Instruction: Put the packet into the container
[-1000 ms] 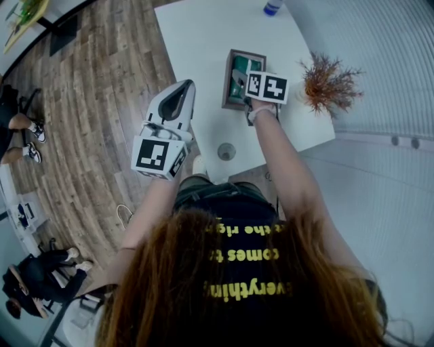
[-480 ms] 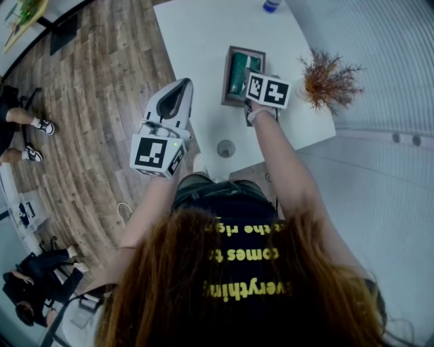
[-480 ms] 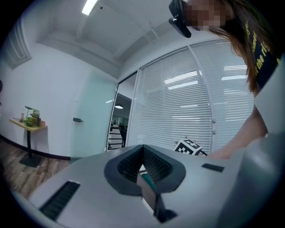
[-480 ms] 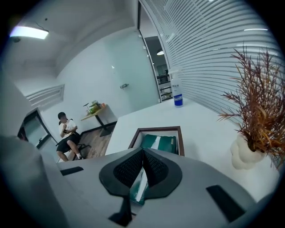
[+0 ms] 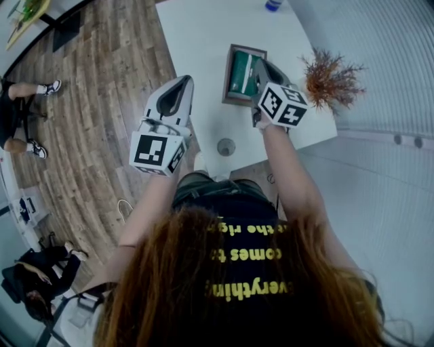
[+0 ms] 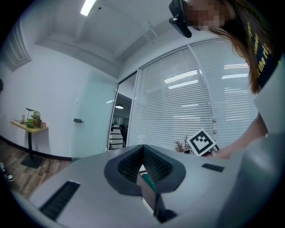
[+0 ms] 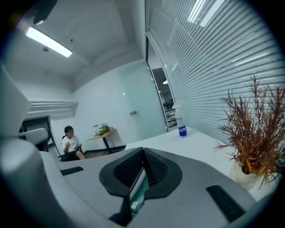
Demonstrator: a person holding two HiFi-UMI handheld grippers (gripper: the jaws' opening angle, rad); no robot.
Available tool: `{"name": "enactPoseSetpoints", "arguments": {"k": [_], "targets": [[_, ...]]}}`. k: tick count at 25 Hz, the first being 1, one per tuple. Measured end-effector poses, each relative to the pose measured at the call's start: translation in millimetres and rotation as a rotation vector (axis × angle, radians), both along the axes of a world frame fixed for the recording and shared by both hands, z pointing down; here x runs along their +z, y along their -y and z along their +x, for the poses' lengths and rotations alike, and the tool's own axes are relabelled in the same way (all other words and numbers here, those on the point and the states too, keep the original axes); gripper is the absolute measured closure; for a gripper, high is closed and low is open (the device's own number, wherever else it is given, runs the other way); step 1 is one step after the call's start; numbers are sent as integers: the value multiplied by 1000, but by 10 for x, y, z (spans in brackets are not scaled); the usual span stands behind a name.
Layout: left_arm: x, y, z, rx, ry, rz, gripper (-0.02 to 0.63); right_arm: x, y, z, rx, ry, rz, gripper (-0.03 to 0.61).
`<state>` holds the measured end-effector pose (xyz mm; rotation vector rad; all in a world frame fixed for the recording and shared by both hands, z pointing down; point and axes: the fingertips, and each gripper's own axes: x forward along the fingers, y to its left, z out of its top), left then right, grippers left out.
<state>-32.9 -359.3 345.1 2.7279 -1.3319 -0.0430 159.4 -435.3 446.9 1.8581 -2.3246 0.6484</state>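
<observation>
Nearest, at the left, the left gripper (image 5: 182,87) hangs over the near left edge of the white surface (image 5: 203,41). Its jaws are together and hold nothing. A small round grey disc (image 5: 226,147) lies on the surface near the person, between the two grippers.

Farther and to the right, the right gripper (image 5: 260,66) hangs over the near right corner of the wooden container (image 5: 226,78). Its jaws are pressed together. Its own view shows a strip of green low in the slit between them. Going by the head view, that is probably the packet lying below, not something pinched.

The green packet (image 5: 241,73) lies flat inside the container, apart from both grippers.

Right of the container stands a dried reddish plant (image 5: 329,80). A blue-capped bottle (image 5: 273,5) stands at the far edge.

With the packet in the container and neither gripper holding anything, the placing step looks finished. What remains is probably only to draw the right gripper back toward the person. That means lifting it clear of the container's right wall, so the box isn't nudged, and keeping it away from the plant.
</observation>
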Motion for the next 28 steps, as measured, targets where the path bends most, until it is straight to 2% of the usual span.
{"name": "enactPoseSetpoints", "arguments": {"k": [4, 10, 18, 28], "targets": [[-76, -169, 56, 5, 1, 18, 612, -451, -318, -14, -42, -37, 137, 560], [-173, -171, 141, 15, 13, 26, 612, -770, -664, -148, -137, -95, 233, 560], [-207, -217, 215, 27, 22, 44, 612, -947, -1102, -235, -187, -65, 269, 560], [-230, -236, 234, 20, 26, 39, 612, -1080, -1179, -258, -195, -61, 293, 560]]}}
